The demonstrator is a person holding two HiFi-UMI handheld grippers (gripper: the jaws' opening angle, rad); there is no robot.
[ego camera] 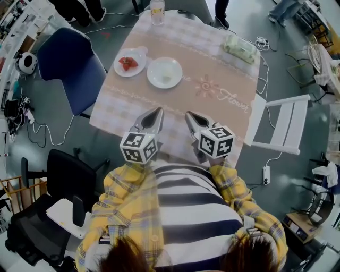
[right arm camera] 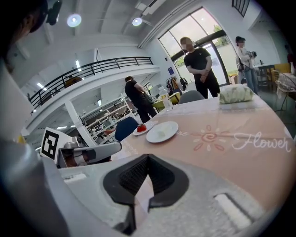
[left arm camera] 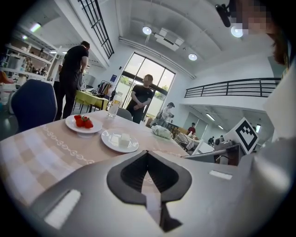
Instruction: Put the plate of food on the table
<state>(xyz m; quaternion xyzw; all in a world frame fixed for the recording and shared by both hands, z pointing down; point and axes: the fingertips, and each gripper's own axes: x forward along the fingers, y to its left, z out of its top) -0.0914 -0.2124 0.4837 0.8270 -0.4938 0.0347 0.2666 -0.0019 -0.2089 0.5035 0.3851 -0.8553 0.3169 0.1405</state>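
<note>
Two white plates stand on the far left part of the table. One plate holds strawberries. The other plate carries a pale white piece of food. My left gripper hangs over the table's near edge, shut, with nothing between its jaws. Beside it, my right gripper is also shut and empty. Both point toward the plates, well short of them. The right gripper's marker cube shows in the left gripper view.
A clear bottle stands at the table's far edge and a pale green wrapped bundle lies far right. A blue chair is to the left, a white folding chair to the right, a black office chair near left. People stand beyond the table.
</note>
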